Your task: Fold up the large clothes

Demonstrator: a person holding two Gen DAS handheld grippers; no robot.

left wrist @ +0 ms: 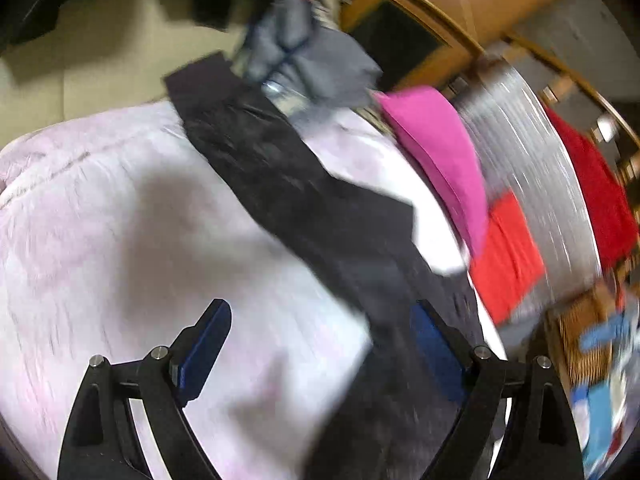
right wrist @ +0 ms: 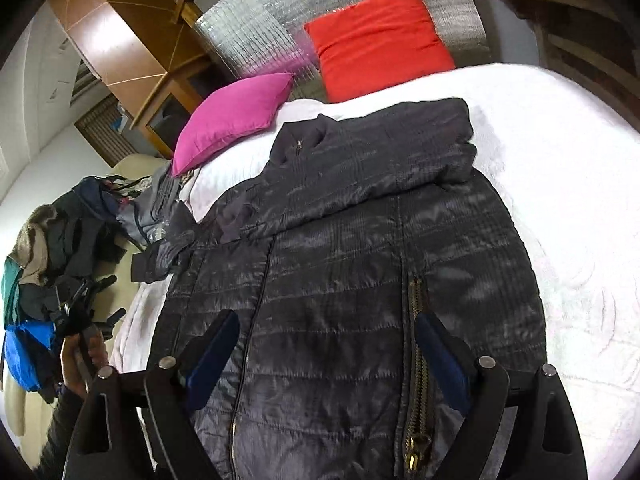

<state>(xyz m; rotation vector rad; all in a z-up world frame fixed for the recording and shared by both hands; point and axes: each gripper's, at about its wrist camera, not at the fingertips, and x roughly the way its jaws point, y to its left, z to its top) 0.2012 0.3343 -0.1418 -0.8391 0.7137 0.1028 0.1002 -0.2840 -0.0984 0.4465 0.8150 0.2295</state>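
A black quilted jacket [right wrist: 352, 280] lies on the white bedspread [right wrist: 560, 200], its right sleeve folded across the chest and its brass zipper [right wrist: 416, 380] running toward me. My right gripper [right wrist: 326, 344] is open just above the jacket's lower part, one finger on each side of the zipper area. The left sleeve [left wrist: 288, 184] stretches across the bed in the blurred left wrist view. My left gripper [left wrist: 320, 328] is open and empty above the bedspread [left wrist: 120, 240], its right finger [left wrist: 436, 344] over the sleeve. The left gripper also shows in the right wrist view [right wrist: 100, 296], off the bed's left edge.
A pink cushion [right wrist: 236, 116] and a red cushion [right wrist: 380, 40] lean on a silver foil sheet [right wrist: 260, 32] at the bed's head. A heap of other clothes [right wrist: 60, 240] sits on a cream chair left of the bed. Wooden furniture [right wrist: 120, 32] stands behind.
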